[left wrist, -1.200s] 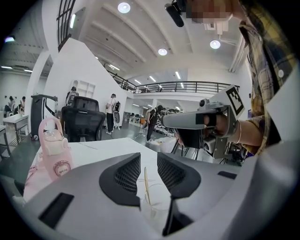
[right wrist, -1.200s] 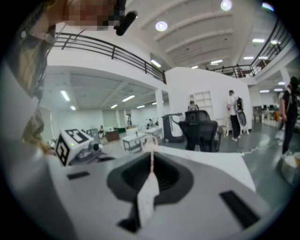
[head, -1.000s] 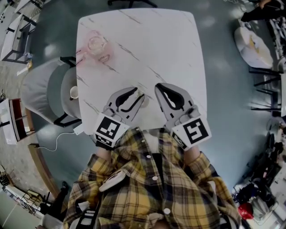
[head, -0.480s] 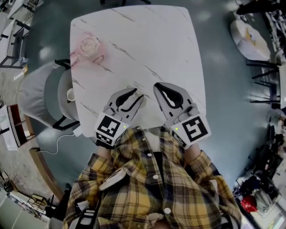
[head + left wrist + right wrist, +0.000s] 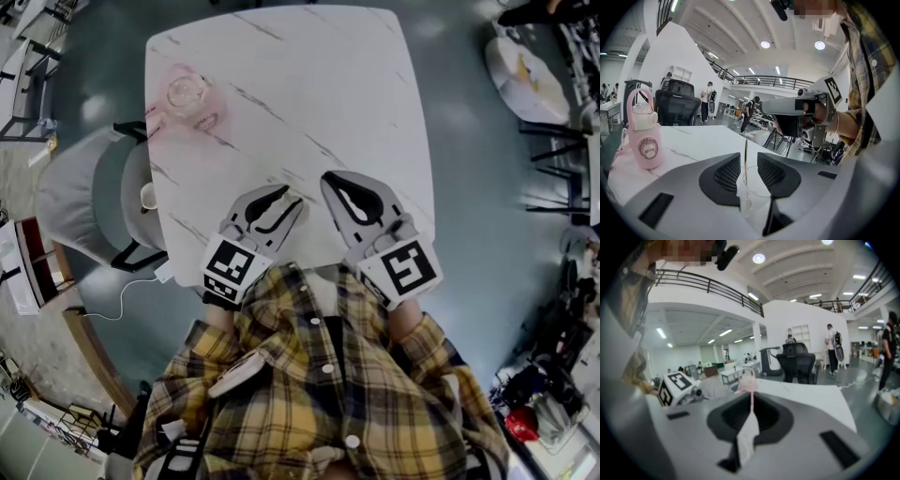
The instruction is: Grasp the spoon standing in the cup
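Clear cup and spoon show between left tool's parted jaws; right tool closed.

No word, brand or number is showing legibly anywhere. The left cube on the left gripper and the right cube on the right gripper are carrying only black-and-white square markers: patterns, not lettering. The pink bottle is wearing a round emblem, seemingly a cartoon face, which is too blurred to be yielding any print.
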`<state>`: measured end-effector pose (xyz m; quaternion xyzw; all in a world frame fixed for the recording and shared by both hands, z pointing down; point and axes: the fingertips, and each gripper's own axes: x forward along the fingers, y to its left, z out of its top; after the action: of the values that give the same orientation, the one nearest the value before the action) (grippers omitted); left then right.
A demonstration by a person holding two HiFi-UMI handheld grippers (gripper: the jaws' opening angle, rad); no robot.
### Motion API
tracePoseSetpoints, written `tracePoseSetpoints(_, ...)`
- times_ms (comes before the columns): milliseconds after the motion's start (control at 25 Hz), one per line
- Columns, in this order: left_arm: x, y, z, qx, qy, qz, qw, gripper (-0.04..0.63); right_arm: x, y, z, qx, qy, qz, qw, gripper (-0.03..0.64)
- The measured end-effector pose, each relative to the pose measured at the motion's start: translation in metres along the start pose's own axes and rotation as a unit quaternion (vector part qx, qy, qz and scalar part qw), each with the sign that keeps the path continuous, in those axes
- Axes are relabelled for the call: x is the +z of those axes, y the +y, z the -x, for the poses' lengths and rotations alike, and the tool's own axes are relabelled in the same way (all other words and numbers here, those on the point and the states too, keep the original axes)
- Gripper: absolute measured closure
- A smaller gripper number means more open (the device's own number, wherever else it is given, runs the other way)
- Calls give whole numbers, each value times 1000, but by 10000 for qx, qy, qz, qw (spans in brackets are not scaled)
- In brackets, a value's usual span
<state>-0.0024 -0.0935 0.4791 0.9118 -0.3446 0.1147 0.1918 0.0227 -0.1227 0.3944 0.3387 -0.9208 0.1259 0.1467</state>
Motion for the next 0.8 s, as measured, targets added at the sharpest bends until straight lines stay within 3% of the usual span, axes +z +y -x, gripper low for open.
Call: tracePoseSetpoints(800, -3, 4, -4, 63, 16, -97, 9999, 554, -4, -4, 2, -83, -6, -36, 10000, 581)
